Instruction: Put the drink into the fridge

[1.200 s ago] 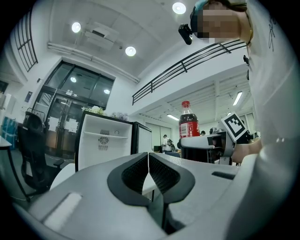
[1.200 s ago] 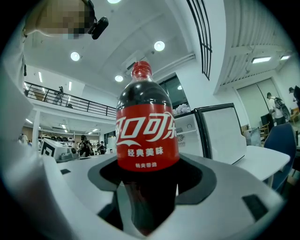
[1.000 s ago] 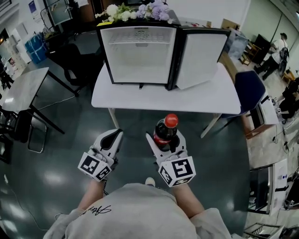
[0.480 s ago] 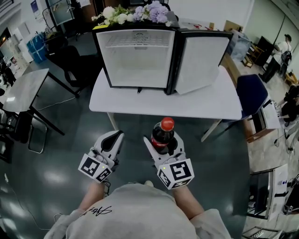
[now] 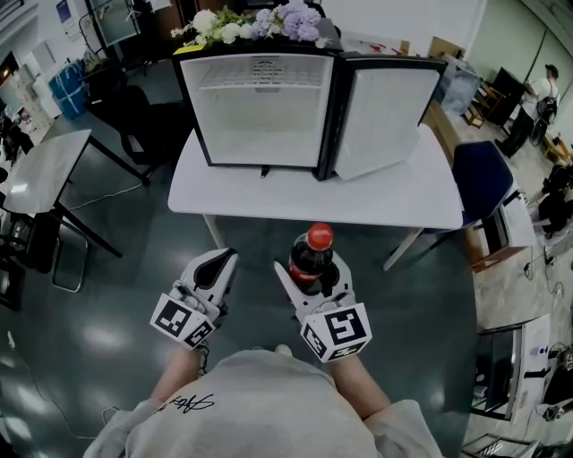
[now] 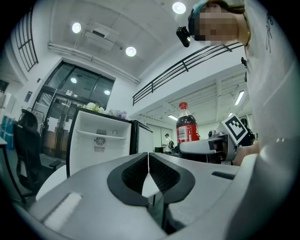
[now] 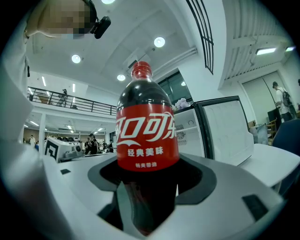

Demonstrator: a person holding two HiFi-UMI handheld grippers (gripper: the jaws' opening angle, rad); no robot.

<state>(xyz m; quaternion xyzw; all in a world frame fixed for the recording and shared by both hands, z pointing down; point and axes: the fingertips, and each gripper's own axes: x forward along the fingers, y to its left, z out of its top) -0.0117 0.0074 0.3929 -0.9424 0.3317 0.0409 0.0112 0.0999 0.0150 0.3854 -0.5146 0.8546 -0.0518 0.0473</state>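
Observation:
A cola bottle [image 5: 313, 257] with a red cap and red label stands upright in my right gripper [image 5: 315, 279], which is shut on it; the bottle [image 7: 146, 140] fills the right gripper view. My left gripper [image 5: 213, 268] is shut and holds nothing, its jaws meeting in the left gripper view [image 6: 148, 171]. The bottle [image 6: 187, 127] also shows there, off to the right. The small fridge [image 5: 260, 107] stands on the white table [image 5: 304, 192] ahead of me, its door [image 5: 385, 107] swung open to the right. Its white inside has one high shelf. Both grippers hang above the floor, short of the table's near edge.
Flowers [image 5: 260, 22] lie on top of the fridge. A blue chair [image 5: 479, 174] stands right of the table, a black chair [image 5: 134, 112] to its left, and a grey side table [image 5: 45, 170] farther left. A person [image 5: 528, 98] stands far right.
The table and fridge have come slightly closer and lower in view over the second. The bottle stays held in the right gripper; the left gripper keeps its place.

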